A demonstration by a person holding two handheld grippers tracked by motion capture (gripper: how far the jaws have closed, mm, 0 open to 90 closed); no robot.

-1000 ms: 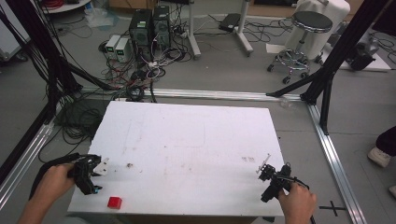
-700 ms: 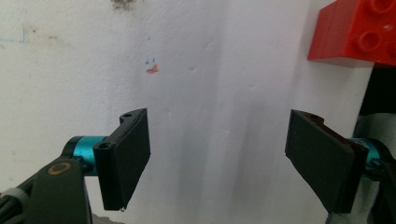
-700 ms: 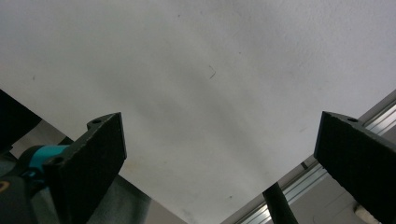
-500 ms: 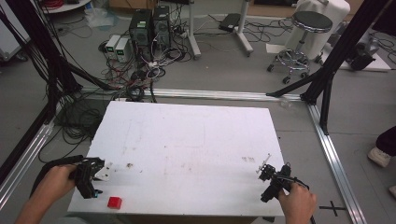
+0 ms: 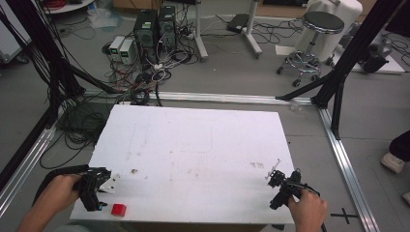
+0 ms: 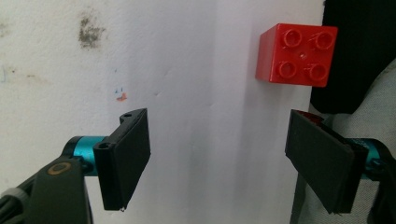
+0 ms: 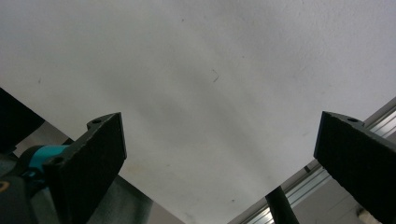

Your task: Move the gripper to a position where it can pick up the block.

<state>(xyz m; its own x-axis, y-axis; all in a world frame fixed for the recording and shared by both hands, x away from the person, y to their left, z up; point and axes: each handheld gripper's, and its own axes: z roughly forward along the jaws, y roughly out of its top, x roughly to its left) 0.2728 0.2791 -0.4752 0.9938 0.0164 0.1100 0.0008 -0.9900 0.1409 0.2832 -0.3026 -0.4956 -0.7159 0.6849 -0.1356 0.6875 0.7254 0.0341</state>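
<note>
My white, scuffed bench (image 5: 193, 145) lies flat and matte. My left tongs (image 6: 217, 154) gape wide, nothing between them; their view alone resolves four round studs on the glossy red brick (image 6: 296, 55), at the bench's near edge. My right tongs (image 7: 219, 163) are spread wide too.

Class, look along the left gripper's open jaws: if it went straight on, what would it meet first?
Probably the small red four-stud plastic brick, lying ahead toward the left gripper's right-hand jaw at the white table's edge; it might only clip it.
</note>
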